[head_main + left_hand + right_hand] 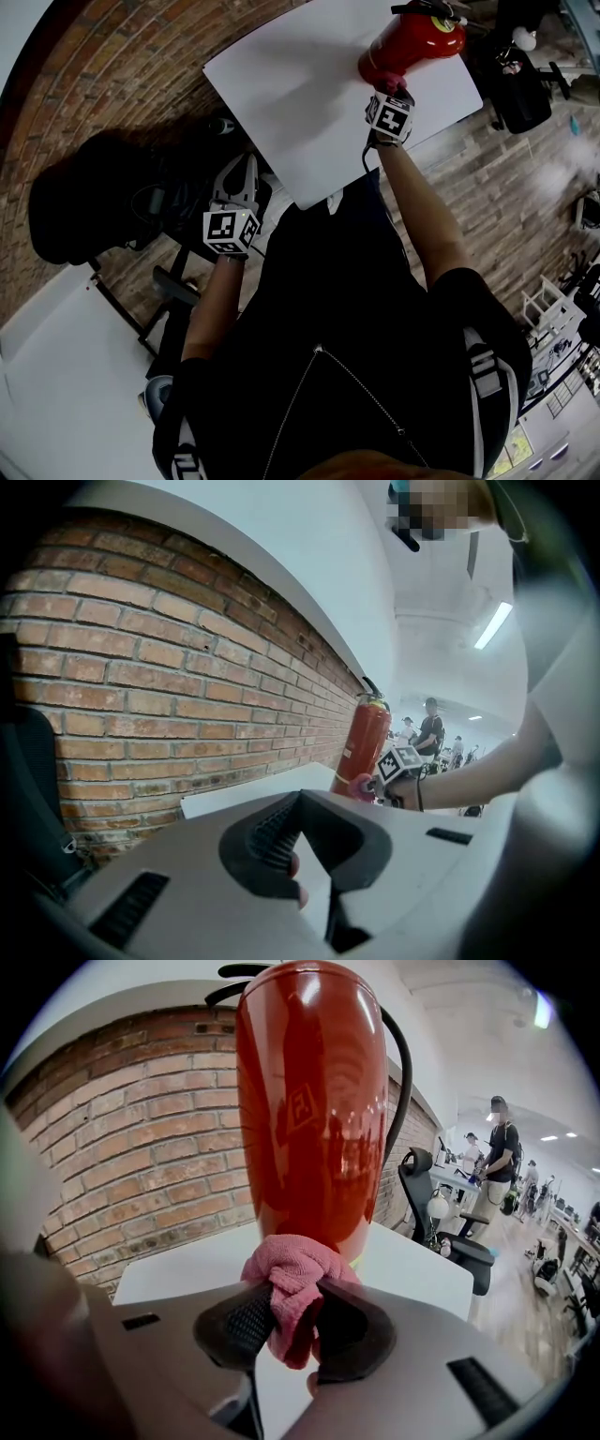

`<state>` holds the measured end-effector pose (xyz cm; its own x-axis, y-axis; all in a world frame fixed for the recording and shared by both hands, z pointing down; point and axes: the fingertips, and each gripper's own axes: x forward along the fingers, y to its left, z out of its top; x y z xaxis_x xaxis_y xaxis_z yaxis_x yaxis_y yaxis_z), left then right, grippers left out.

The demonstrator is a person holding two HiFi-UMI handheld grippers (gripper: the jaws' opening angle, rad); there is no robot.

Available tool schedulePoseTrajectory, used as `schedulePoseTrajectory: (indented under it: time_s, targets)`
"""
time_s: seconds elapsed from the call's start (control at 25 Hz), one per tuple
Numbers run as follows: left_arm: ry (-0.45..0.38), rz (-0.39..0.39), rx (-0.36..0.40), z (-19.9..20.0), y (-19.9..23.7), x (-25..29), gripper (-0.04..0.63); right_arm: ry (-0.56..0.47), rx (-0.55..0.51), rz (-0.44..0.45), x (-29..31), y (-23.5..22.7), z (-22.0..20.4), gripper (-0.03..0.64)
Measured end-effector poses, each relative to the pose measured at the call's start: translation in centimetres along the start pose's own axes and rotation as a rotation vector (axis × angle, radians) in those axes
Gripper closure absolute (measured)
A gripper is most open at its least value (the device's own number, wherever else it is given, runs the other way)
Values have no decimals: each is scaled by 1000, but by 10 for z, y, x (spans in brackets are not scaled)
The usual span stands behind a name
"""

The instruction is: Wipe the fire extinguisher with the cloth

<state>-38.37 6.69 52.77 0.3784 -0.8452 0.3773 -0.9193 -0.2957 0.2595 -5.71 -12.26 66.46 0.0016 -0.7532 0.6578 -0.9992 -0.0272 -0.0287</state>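
Observation:
A red fire extinguisher (pixel 412 42) stands upright at the far right of a white table (pixel 300 103); it fills the right gripper view (pixel 314 1101). My right gripper (pixel 392 94) is shut on a bunched pink cloth (pixel 291 1260), which presses against the cylinder's lower part. The cloth (pixel 388 81) shows as a pink wad at the extinguisher's base. My left gripper (pixel 240 167) hangs off the table's near left edge, away from the extinguisher (pixel 366 747), jaws closed together with nothing between them.
A brick wall (pixel 141 667) runs behind the table. A black office chair (pixel 112 206) sits to the left by my left gripper, another chair (pixel 520 84) to the right. A second white table (pixel 56 375) lies lower left. People (pixel 497 1147) stand far off.

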Motion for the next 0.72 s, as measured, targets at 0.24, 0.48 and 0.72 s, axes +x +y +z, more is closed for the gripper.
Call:
schedulePoseTrajectory:
  time_s: [0.24, 0.48, 0.72]
  targets:
    - [11, 3, -3, -3, -2, 1, 578, 24, -9, 3, 12, -1, -13, 502]
    - [28, 4, -4, -8, -6, 0, 578, 34, -13, 8, 26, -4, -28, 502]
    - [47, 19, 3, -12, -4, -1, 578, 73, -10, 27, 47, -2, -51, 502]
